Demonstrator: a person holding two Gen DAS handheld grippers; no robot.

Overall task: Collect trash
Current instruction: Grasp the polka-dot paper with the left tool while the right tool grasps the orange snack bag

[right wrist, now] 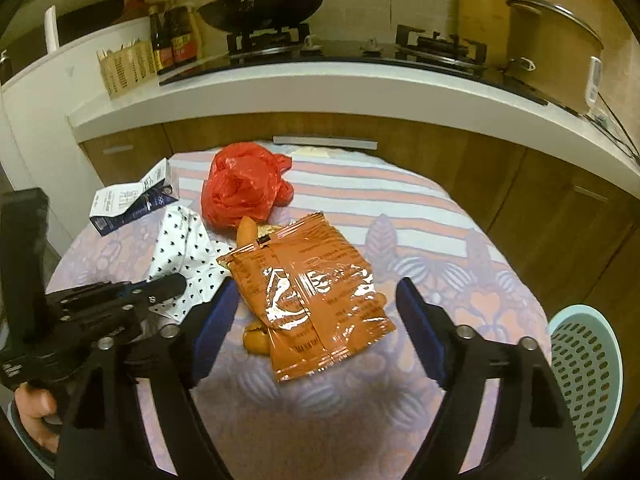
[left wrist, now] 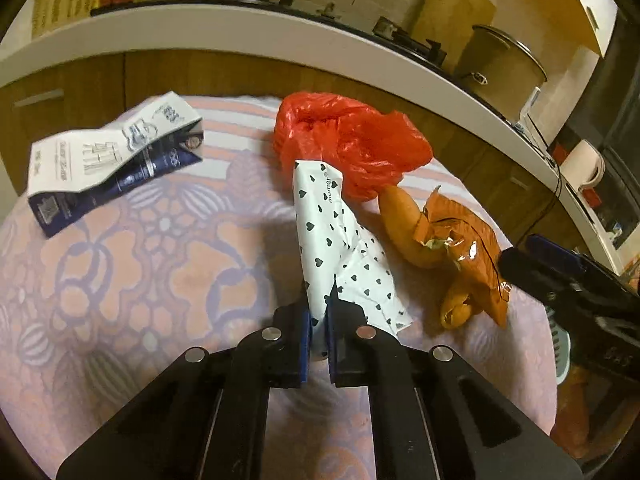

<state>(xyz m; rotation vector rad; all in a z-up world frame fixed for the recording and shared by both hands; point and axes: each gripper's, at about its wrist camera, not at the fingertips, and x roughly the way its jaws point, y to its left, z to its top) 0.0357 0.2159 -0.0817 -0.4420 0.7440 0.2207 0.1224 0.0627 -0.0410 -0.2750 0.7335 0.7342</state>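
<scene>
My left gripper [left wrist: 320, 312] is shut on a white wrapper with black hearts [left wrist: 340, 248], which also shows in the right wrist view [right wrist: 184, 252]. My right gripper [right wrist: 316, 304] is open, its jaws on either side of an orange foil packet [right wrist: 308, 292] that lies on the table. A crumpled red plastic bag [left wrist: 348, 144] [right wrist: 244, 188] lies behind. A flattened blue-and-white carton [left wrist: 112, 160] [right wrist: 132, 200] lies at the far left. Orange peel-like pieces [left wrist: 404, 224] [right wrist: 256, 336] lie under the packet.
The round table has a patterned pink and purple cloth [right wrist: 420, 240]. A pale green perforated basket [right wrist: 588, 380] stands on the floor at the right. A white counter [right wrist: 320, 84] with a stove, a pan and a pot runs behind the table.
</scene>
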